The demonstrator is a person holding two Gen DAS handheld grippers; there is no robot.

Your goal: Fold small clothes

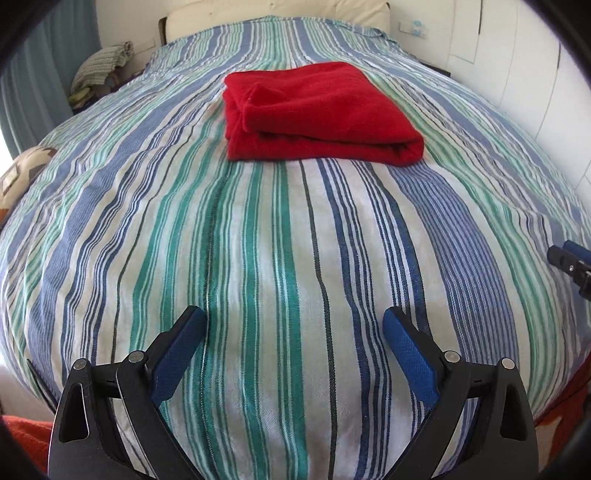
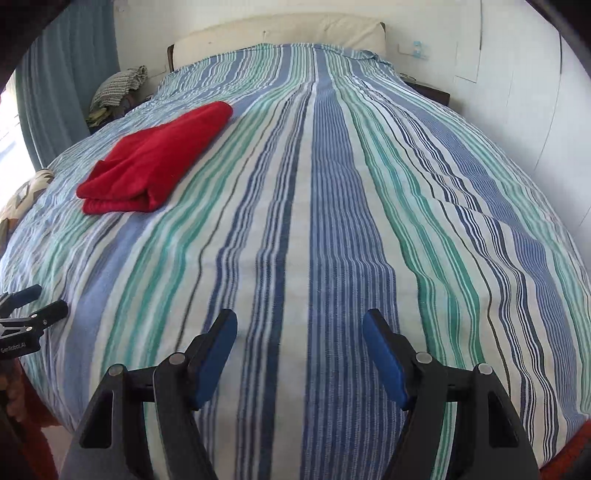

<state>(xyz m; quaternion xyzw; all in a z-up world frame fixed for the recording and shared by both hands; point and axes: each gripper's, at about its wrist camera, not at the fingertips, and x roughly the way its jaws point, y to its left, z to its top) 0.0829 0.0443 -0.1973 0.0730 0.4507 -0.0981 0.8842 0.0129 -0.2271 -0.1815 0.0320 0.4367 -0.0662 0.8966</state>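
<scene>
Lying: a folded red cloth [image 1: 317,114] rests flat on the bed [image 1: 258,258], on the striped cover, about midway up the bed's length and toward its left edge as the right wrist view shows it [image 2: 155,158].
Cloth shape: a compact rectangle of several layers, the rounded fold edge facing the foot of the bed, loose layers showing at its near left corner.
Cover: blue, green and white stripes run from the foot to the head of the bed; it lies mostly smooth, with light creases near the left and right edges.
Left gripper [image 1: 293,325]: over the foot of the bed, pointing down at the cover, directly in line with the cloth but well apart from it; its blue pads [image 1: 177,354] stand wide apart with only bare cover between them.
Right gripper [image 2: 300,328]: over the foot of the bed, further toward the right edge than the left one; fingers spread wide, nothing between them, and well apart from the cloth. Its tip also shows at the right rim of the left wrist view [image 1: 570,262].
Blur: the near stripes in the right wrist view are smeared.
Head of the bed: a cream pillow [image 2: 280,33] lies across it against the wall.
Left side: a curtain [image 2: 70,74] hangs beyond the left edge, with a striped bundle [image 2: 118,86] heaped near the head corner.
</scene>
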